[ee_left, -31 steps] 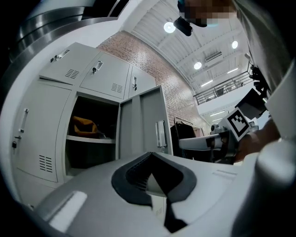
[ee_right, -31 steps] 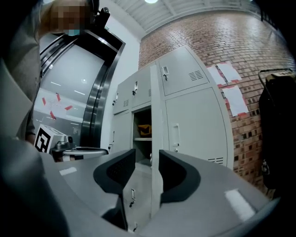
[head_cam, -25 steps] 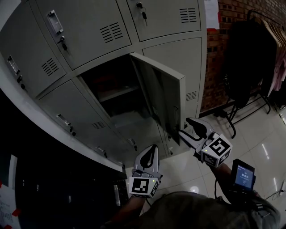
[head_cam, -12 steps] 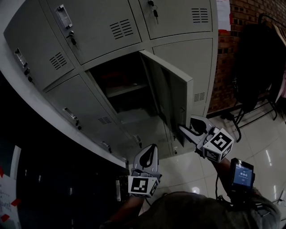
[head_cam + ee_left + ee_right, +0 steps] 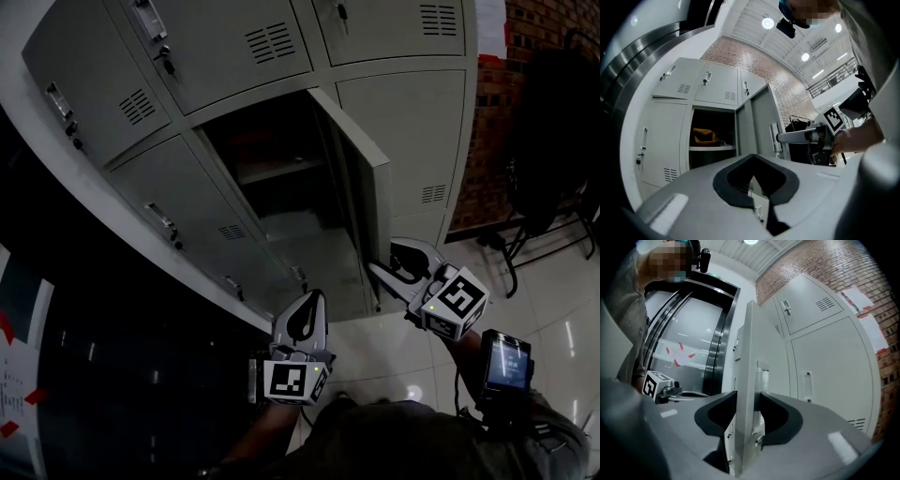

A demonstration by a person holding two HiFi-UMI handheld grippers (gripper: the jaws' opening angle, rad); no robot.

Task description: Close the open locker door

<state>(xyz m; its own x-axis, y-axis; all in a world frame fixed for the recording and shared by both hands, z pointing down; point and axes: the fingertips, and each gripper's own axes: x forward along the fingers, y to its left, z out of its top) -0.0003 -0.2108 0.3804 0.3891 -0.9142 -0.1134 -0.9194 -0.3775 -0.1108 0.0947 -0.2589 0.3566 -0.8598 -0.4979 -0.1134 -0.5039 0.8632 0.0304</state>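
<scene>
The open locker door [image 5: 361, 178] stands out from the grey locker bank, baring a dark compartment [image 5: 272, 178] with a shelf. My right gripper [image 5: 384, 264] is at the door's lower free edge. In the right gripper view that door edge [image 5: 750, 357] runs between the jaws of the right gripper [image 5: 747, 401]. Both pads touch it while the jaws are opening slightly. My left gripper [image 5: 307, 305] hangs lower and left of the door, shut and holding nothing. The left gripper view shows the left gripper [image 5: 752, 157], the door [image 5: 759, 117] and a yellow item [image 5: 703, 136] on the shelf.
Closed lockers [image 5: 234, 47] surround the open one. A brick wall [image 5: 492, 141] and a rack with dark clothes [image 5: 553, 141] stand to the right over a glossy tiled floor [image 5: 553, 300]. A dark glazed panel [image 5: 94, 375] lies at the left. A phone [image 5: 506, 361] is strapped to the right forearm.
My right gripper has come onto the door's lower edge and its jaws have narrowed around it. The door looks swung slightly toward the lockers. My left gripper has barely moved.
</scene>
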